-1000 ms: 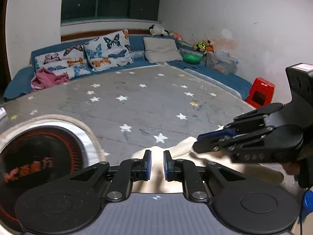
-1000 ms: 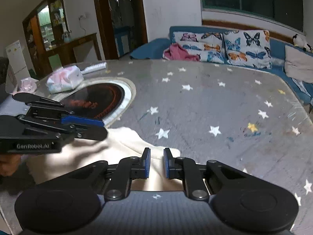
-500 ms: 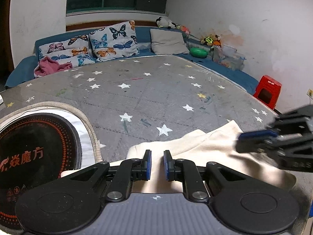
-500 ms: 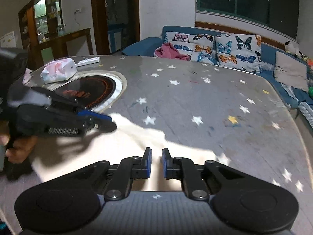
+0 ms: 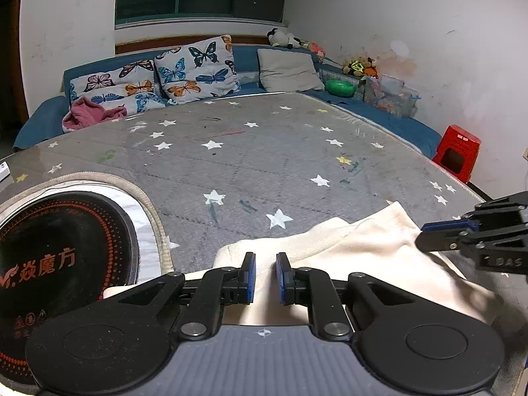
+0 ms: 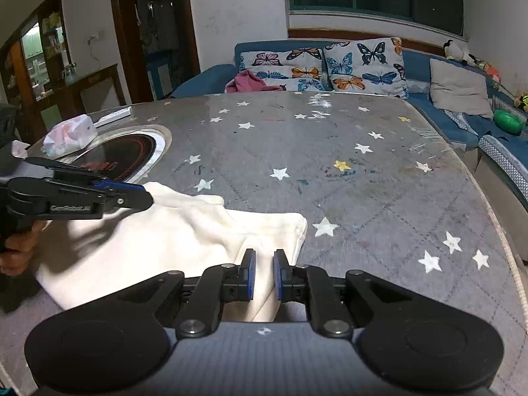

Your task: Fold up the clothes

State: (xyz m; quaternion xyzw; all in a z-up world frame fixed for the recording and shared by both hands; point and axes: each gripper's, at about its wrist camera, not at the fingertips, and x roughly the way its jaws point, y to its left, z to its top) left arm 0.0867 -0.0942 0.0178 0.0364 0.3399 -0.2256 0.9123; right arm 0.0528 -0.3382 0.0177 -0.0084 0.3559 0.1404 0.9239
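A cream garment (image 5: 363,250) lies on the grey star-patterned table near its front edge; it also shows in the right wrist view (image 6: 184,234). My left gripper (image 5: 265,277) is over its left part with the jaws narrowly apart and cloth showing in the gap. My right gripper (image 6: 264,274) is over its right part, jaws likewise narrowly apart with cloth in the gap. Whether either grips the cloth is unclear. Each gripper shows in the other's view: the right one (image 5: 468,237) and the left one (image 6: 99,194).
A round black induction cooktop (image 5: 56,257) is set into the table at the left. A tissue pack (image 6: 71,135) and a white remote (image 6: 114,117) lie beyond it. A blue sofa with butterfly cushions (image 5: 194,69) runs behind the table. A red stool (image 5: 457,151) stands at the right.
Both grippers have moved apart and back from the table's middle; the garment now lies spread wider between them. The jaw gaps look unchanged.
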